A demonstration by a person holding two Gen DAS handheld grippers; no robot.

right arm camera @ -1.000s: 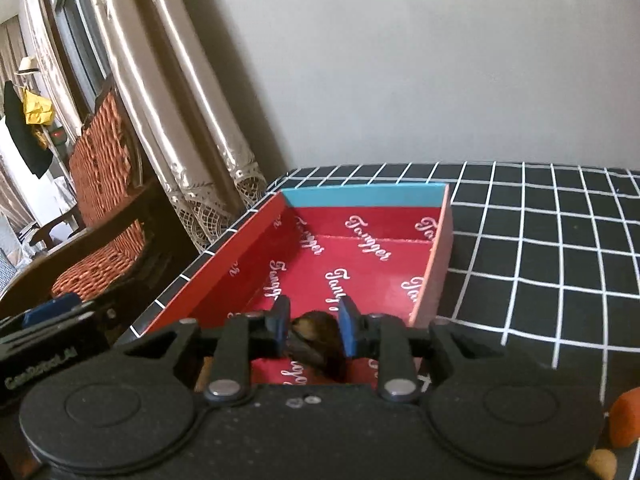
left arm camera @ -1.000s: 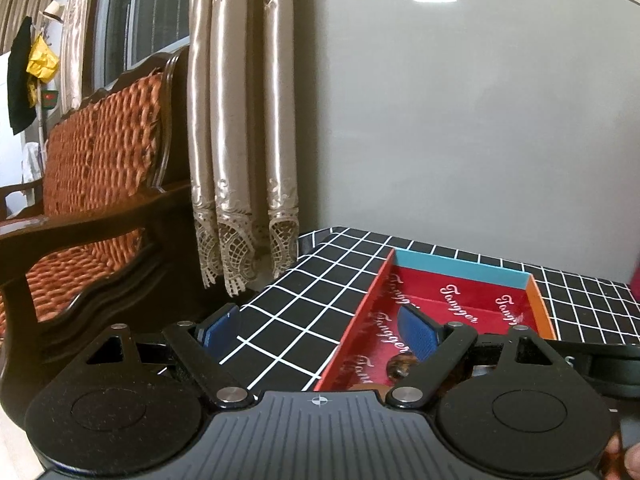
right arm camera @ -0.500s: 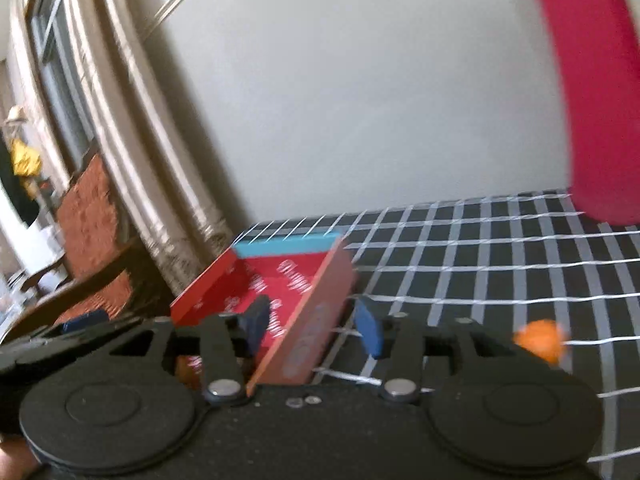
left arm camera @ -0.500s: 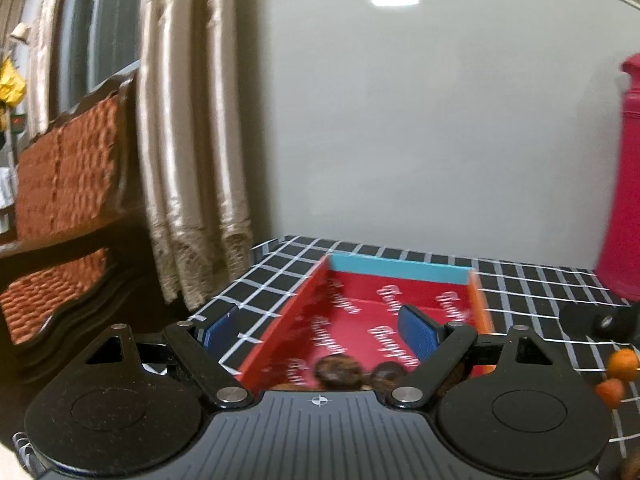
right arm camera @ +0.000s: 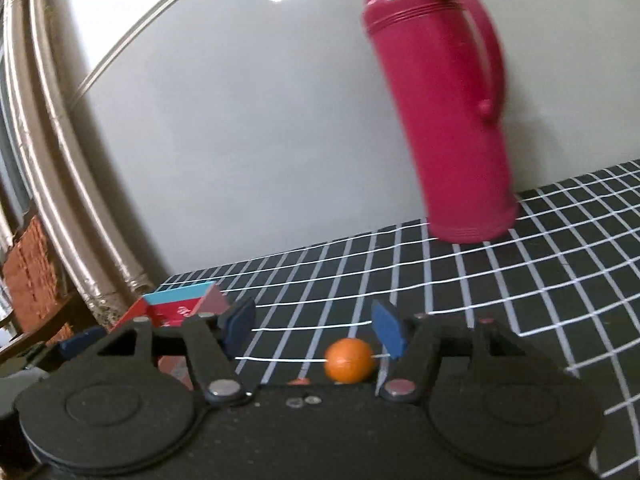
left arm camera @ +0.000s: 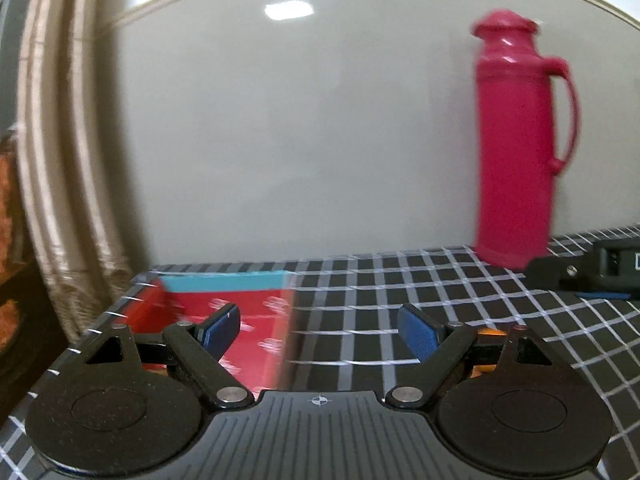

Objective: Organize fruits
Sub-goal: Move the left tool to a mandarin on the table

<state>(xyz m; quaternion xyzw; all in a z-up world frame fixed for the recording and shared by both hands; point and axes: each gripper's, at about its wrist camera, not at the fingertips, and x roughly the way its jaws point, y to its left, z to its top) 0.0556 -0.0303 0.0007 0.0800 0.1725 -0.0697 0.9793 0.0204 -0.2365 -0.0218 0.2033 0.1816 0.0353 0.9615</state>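
Two grippers are in play, each with two blue-padded fingers, and both stand wide apart with nothing between the pads. One whole orange fruit (right arm camera: 349,361) is in plain sight, lying on the checked tablecloth (right arm camera: 500,280) just ahead of the right gripper (right arm camera: 314,326), nearer its right finger (right arm camera: 387,330) than its left and touching neither. A sliver of another orange-red thing (right arm camera: 299,381) peeps over the gripper body beside it; what it is cannot be told. The right gripper hangs low over the cloth, pointing toward the wall.

The left gripper (left arm camera: 320,326) is also low and level, its left finger (left arm camera: 222,326) over the red tray (left arm camera: 256,320) and its right finger (left arm camera: 418,332) over bare cloth. Bits of orange (left arm camera: 486,334) show behind its right linkage, too hidden to count.

One tray is there, red inside with a blue far wall, sitting at the table's left corner; the part of its floor that shows holds only printed lettering, blurred. In the right view the tray (right arm camera: 180,306) lies to the left of the fruit, apart from it.

One tall pink flask (left arm camera: 520,140) with a handle stands upright by the wall, well beyond the fruit. Cream curtains (left arm camera: 60,160) hang at the left.
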